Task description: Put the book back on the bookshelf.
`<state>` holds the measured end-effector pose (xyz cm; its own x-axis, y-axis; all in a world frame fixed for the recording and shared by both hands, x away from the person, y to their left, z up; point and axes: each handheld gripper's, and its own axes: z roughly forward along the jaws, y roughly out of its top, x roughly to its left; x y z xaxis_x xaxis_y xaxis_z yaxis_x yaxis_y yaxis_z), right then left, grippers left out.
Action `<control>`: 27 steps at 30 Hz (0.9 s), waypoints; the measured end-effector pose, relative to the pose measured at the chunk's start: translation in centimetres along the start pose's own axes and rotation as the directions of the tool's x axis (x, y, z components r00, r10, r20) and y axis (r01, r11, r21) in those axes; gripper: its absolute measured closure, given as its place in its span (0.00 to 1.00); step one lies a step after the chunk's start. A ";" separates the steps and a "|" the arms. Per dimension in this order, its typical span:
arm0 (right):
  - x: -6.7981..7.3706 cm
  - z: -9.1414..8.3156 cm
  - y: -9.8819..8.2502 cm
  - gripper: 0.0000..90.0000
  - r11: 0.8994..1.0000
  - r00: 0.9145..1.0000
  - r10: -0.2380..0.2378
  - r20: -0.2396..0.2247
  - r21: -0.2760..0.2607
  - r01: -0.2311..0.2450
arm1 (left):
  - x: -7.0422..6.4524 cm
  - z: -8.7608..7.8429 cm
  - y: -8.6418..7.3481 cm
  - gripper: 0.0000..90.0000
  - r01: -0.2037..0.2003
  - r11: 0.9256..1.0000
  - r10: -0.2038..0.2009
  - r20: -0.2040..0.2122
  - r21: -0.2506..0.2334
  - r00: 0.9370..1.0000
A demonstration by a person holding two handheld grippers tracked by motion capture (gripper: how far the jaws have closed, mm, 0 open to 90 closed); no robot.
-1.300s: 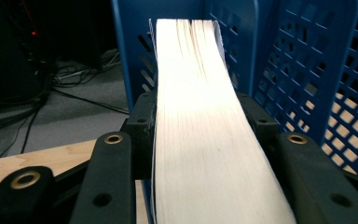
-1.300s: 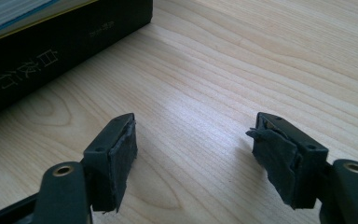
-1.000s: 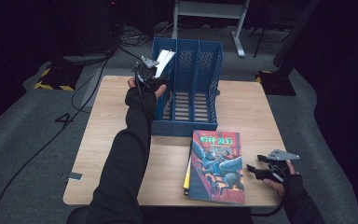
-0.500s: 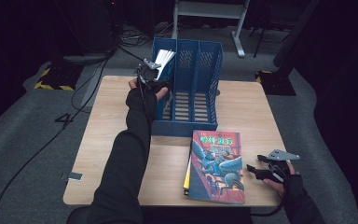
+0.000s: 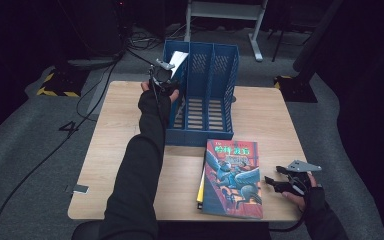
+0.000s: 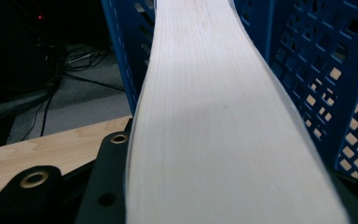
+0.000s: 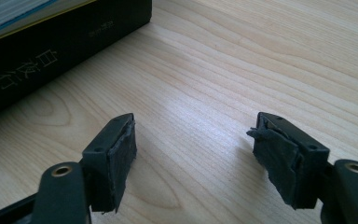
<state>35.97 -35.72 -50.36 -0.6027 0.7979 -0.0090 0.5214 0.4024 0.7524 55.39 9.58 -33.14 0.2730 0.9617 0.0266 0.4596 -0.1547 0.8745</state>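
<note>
File rack (image 5: 207, 95) stands at the table's (image 5: 265, 110) far middle. Book (image 5: 178, 59) sits in its leftmost compartment. Second book (image 5: 233, 177) lies flat before the rack, near the front edge.

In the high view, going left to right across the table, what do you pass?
Left gripper holding a white book at the left slot → blue file rack → illustrated book lying flat → right gripper, jaws open, at the table's right edge.
</note>
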 end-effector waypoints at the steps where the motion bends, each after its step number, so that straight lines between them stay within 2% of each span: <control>1: 0.0 0.0 0.0 0.34 1.000 1.000 0.000 0.000 0.000 0.000 | 0.1 0.3 0.3 0.68 0.015 1.000 -0.015 -0.005 -0.010 1.000; 4: 0.0 0.0 0.0 0.34 1.000 1.000 0.000 -0.001 0.000 0.000 | 0.2 0.7 0.7 0.68 0.035 0.999 -0.036 -0.026 -0.029 0.999; 8: 0.0 0.0 0.0 0.34 1.000 1.000 -0.001 -0.002 -0.001 0.001 | 0.1 1.1 1.1 0.68 0.022 0.998 -0.025 -0.044 -0.051 0.999; 12: 0.0 0.0 0.0 0.34 1.000 1.000 0.000 -0.002 0.000 0.000 | 0.1 1.2 1.7 0.68 0.019 0.998 -0.022 -0.043 -0.065 0.999; 14: 0.0 0.0 0.0 0.34 1.000 1.000 0.000 -0.003 0.000 0.000 | 0.1 1.4 1.9 0.67 0.017 0.996 -0.020 -0.039 -0.091 0.999; 16: 0.0 0.0 0.0 0.34 1.000 1.000 0.000 -0.003 0.000 0.000 | 0.0 1.7 1.7 0.67 0.019 0.994 -0.023 -0.037 -0.111 0.999; 19: 0.0 0.0 0.0 0.34 1.000 1.000 0.000 -0.003 0.000 0.000 | 0.0 1.8 1.5 0.67 0.027 0.993 -0.030 -0.029 -0.112 0.999; 20: 0.0 0.0 0.0 0.34 1.000 1.000 0.000 -0.003 0.000 0.000 | -0.1 1.7 1.2 0.67 0.035 0.992 -0.039 -0.027 -0.121 0.999; 27: 0.0 0.0 0.0 0.34 1.000 1.000 -0.003 -0.001 0.000 0.003 | 0.2 1.1 0.6 0.66 0.028 0.991 -0.030 -0.010 -0.129 0.999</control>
<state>35.94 -35.74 -50.35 -0.6050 0.7961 -0.0101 0.5196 0.4044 0.7527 56.64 9.45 -33.15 0.2506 0.9681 0.0052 0.3544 -0.0967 0.9301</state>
